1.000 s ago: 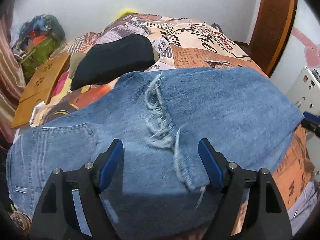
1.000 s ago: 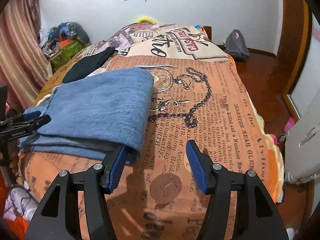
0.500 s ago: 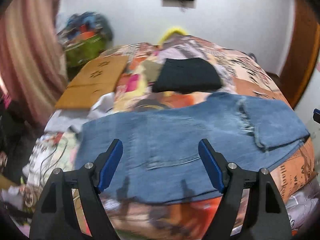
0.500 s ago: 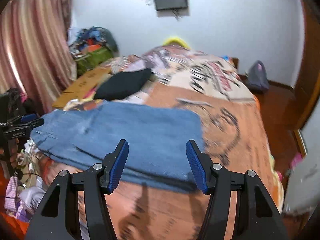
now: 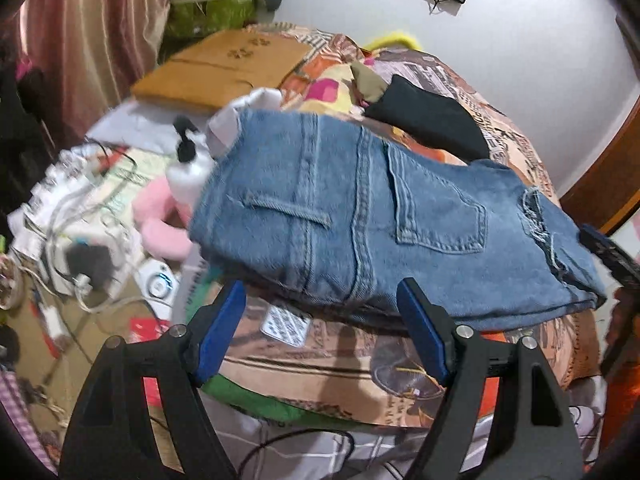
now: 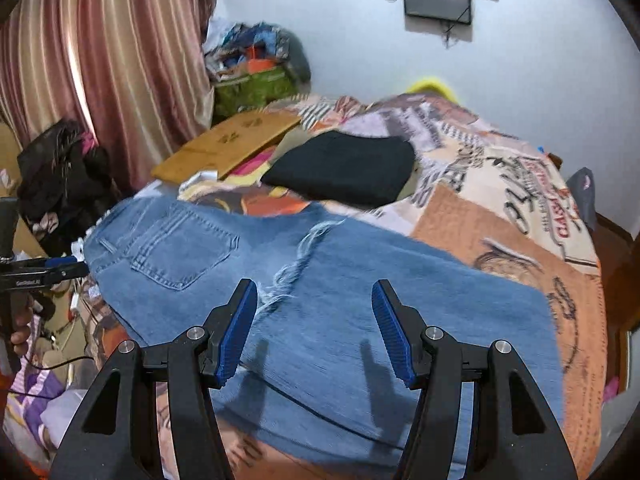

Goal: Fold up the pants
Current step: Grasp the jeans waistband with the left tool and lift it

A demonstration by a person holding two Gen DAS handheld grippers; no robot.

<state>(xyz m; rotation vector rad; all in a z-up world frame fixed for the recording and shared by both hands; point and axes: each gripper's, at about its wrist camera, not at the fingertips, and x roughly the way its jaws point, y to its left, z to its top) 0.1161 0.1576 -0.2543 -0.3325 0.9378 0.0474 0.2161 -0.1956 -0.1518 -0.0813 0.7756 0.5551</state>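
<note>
Blue denim pants [image 5: 360, 216] lie folded on the patterned bedspread [image 5: 332, 352], back pocket up, frayed hem laid across the seat. In the right wrist view the pants [image 6: 360, 300] spread across the near part of the bed. My left gripper [image 5: 322, 328] is open and empty, just off the waistband end at the bed's corner. My right gripper [image 6: 314, 332] is open and empty, hovering over the folded leg part. The left gripper also shows in the right wrist view [image 6: 48, 272] at the far left.
A folded black garment [image 6: 344, 168] lies behind the pants. A brown cardboard sheet [image 6: 228, 144] rests at the bed's far left. Cables, a pink plush [image 5: 160, 216] and clutter sit beside the bed. Striped curtain [image 6: 100, 60] on the left, wooden door frame [image 5: 608, 184] on the right.
Both grippers have swung left and back from the pants. The left one now faces the waistband end; the right one now looks over the folded legs. The pants lie still.
</note>
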